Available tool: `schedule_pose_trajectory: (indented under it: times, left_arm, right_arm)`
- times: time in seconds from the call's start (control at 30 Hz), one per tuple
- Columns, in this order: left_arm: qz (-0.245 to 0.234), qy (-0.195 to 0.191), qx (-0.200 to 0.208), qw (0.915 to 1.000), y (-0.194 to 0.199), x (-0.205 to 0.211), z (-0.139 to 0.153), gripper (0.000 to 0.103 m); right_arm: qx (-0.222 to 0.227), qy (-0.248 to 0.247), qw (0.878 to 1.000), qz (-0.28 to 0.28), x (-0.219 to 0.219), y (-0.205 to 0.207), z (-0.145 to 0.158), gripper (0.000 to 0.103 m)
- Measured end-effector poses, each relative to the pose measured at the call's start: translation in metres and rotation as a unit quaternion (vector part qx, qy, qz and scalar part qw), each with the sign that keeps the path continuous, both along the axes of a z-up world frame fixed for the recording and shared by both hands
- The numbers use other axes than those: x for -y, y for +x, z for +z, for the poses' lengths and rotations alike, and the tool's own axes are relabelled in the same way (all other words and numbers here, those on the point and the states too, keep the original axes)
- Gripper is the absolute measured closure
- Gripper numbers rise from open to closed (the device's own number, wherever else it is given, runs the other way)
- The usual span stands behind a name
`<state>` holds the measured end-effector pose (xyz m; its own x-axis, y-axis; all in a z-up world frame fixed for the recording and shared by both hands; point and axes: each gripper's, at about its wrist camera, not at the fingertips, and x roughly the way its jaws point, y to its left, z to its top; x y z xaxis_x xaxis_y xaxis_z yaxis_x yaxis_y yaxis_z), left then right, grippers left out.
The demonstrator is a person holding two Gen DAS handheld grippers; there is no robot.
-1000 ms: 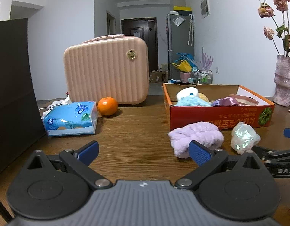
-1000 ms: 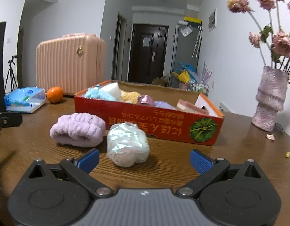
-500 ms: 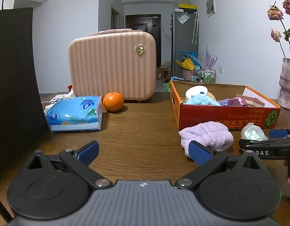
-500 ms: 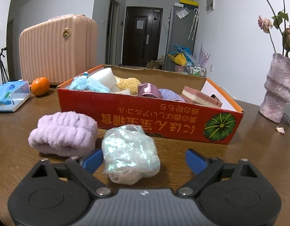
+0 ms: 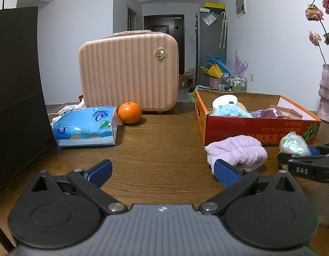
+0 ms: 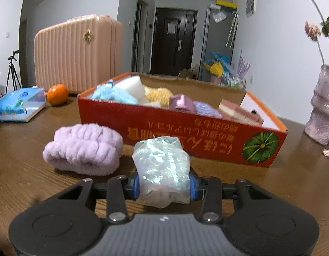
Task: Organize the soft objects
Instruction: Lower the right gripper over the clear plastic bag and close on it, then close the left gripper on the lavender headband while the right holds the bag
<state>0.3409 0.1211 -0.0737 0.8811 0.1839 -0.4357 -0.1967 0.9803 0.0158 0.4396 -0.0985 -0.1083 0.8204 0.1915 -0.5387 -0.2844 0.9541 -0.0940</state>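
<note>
My right gripper (image 6: 164,184) is shut on an iridescent plastic-wrapped soft bundle (image 6: 162,168), held just above the wooden table in front of the red cardboard box (image 6: 207,137). The bundle also shows in the left wrist view (image 5: 293,144), with the right gripper (image 5: 307,164) beside it. A rolled lilac towel (image 6: 84,149) lies on the table left of the bundle; it also shows in the left wrist view (image 5: 238,151). The box (image 5: 260,130) holds several soft items, among them a blue fluffy one (image 6: 112,95). My left gripper (image 5: 162,170) is open and empty, low over the table, left of the towel.
A pink suitcase (image 5: 129,73) stands at the back, with an orange (image 5: 129,113) and a blue tissue pack (image 5: 86,127) in front of it. A dark panel (image 5: 15,85) rises at the far left. A vase with dried roses (image 6: 321,104) stands right of the box.
My right gripper moved forward around the iridescent bundle and closed on it. The left gripper's view shifted slightly left; it stays open.
</note>
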Motion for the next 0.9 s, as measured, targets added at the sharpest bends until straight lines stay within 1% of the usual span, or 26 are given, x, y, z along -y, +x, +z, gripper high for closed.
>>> schedule_pose_trajectory:
  times: [0.1,0.2,0.33,0.53,0.63,0.9]
  left_arm:
    - [0.004,0.004,-0.002,1.0000,0.001,0.000,-0.001,0.000]
    - [0.009,0.010,-0.003,0.9999,0.002,0.001,-0.002,0.000]
    - [0.020,0.020,-0.007,0.9996,0.006,0.002,-0.004,0.000]
    - [0.040,0.030,-0.005,0.9987,0.011,0.007,-0.004,0.000]
    - [0.048,0.023,-0.008,0.9985,0.019,0.010,-0.003,0.000]
    - [0.046,0.011,-0.012,0.9988,0.033,0.033,-0.003,0.000]
  right_arm:
    - [0.027,0.003,1.000,-0.003,0.002,-0.007,0.006,0.062]
    - [0.043,0.011,0.999,-0.003,0.006,-0.012,0.012,0.062]
    - [0.057,0.009,0.998,-0.006,0.012,-0.014,0.014,0.062]
    - [0.065,0.017,0.998,-0.013,0.031,-0.013,0.018,0.062]
    - [0.070,0.016,0.997,-0.015,0.040,-0.013,0.019,0.062]
    - [0.079,0.011,0.997,-0.014,0.059,-0.012,0.019,0.062]
